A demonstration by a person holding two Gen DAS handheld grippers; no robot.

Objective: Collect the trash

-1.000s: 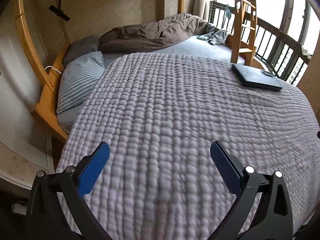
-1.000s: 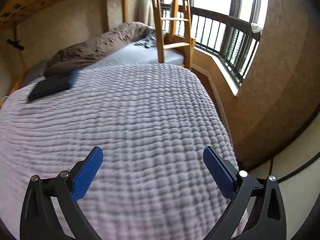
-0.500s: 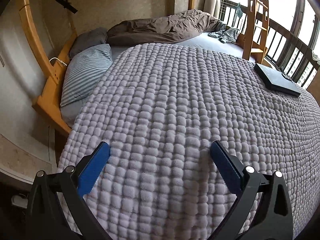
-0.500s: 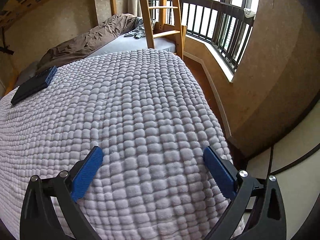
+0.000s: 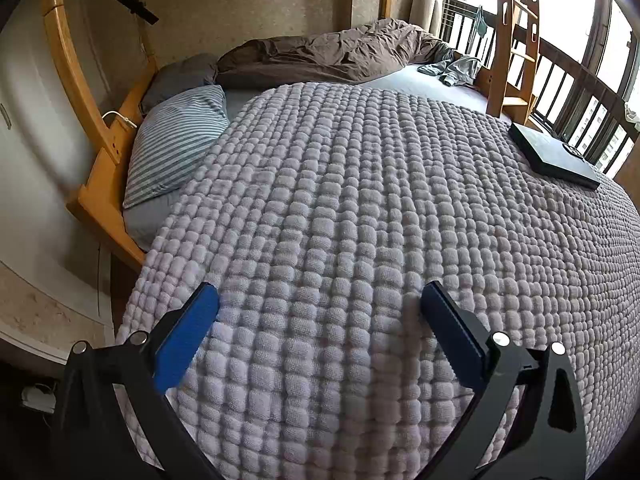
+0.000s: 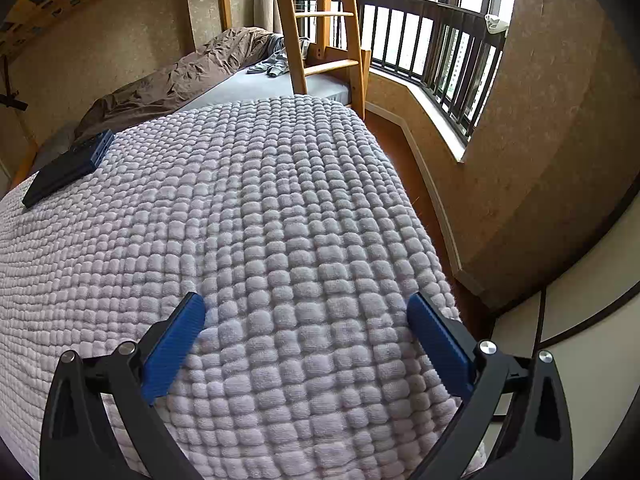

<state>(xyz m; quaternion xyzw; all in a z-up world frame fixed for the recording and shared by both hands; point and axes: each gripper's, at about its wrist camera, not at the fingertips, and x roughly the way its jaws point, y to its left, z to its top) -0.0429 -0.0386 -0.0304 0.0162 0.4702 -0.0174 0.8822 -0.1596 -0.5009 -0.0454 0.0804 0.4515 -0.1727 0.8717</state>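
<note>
The left hand-held gripper (image 5: 318,308) has its two blue-padded fingers (image 5: 182,340) spread wide apart, with nothing between them. The right hand-held gripper (image 6: 306,316) is spread equally wide and holds nothing, its blue pads (image 6: 438,344) angled outward from black linkage arms at the frame's bottom edge.

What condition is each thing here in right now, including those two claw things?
Left gripper: open, empty, above the blanket.
Right gripper: open, empty.
Blanket: spread flat over the bed.
Black box: closed, lying flat on the blanket.
Brown duvet: rumpled, unmade.
Striped pillow: lying beside the blanket's edge.
Grey garment: crumpled on the sheet.
</note>
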